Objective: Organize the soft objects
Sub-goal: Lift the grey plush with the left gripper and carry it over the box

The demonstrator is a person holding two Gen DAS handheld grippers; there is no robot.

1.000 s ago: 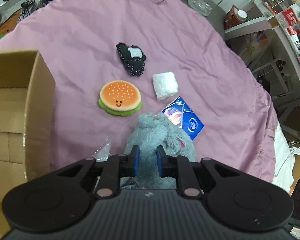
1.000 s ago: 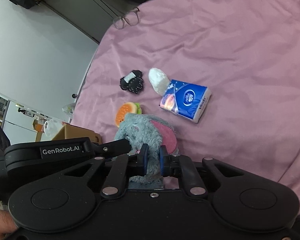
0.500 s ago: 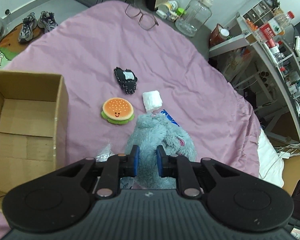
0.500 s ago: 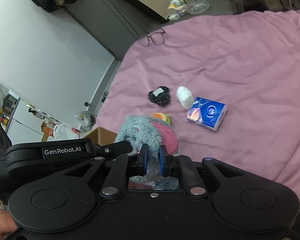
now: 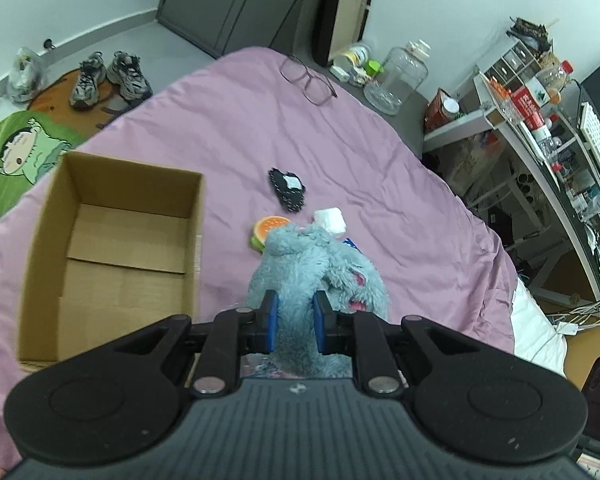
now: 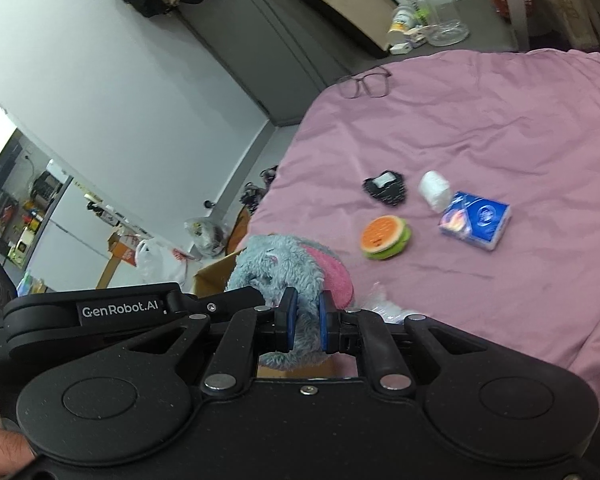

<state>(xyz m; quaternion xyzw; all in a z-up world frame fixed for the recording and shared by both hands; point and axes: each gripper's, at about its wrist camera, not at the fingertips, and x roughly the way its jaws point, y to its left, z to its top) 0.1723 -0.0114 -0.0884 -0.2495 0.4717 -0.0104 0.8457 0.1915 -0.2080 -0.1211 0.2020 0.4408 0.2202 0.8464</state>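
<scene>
A grey-blue plush toy (image 5: 312,264) with pink ears hangs above the pink bedspread (image 5: 228,128). My left gripper (image 5: 293,322) is shut on its fur from one side, and my right gripper (image 6: 305,322) is shut on the same plush toy (image 6: 284,264) from the other. On the bed beyond lie a burger plush (image 6: 385,237), a black pouch (image 6: 385,188), a white soft roll (image 6: 434,190) and a blue tissue pack (image 6: 476,220). An open cardboard box (image 5: 116,240) stands on the bed to the left of the toy, with nothing inside.
Glasses (image 5: 308,80) lie at the bed's far edge near a clear jar (image 5: 398,76). Shoes (image 5: 108,76) and a green mat (image 5: 16,156) are on the floor to the left. Cluttered shelves (image 5: 540,120) stand on the right. A clear plastic wrapper (image 6: 380,300) lies under the toy.
Both grippers have risen with the plush toy held between them, lifting it off the bed. The box has come into fuller view on the left and the other soft items look smaller.
</scene>
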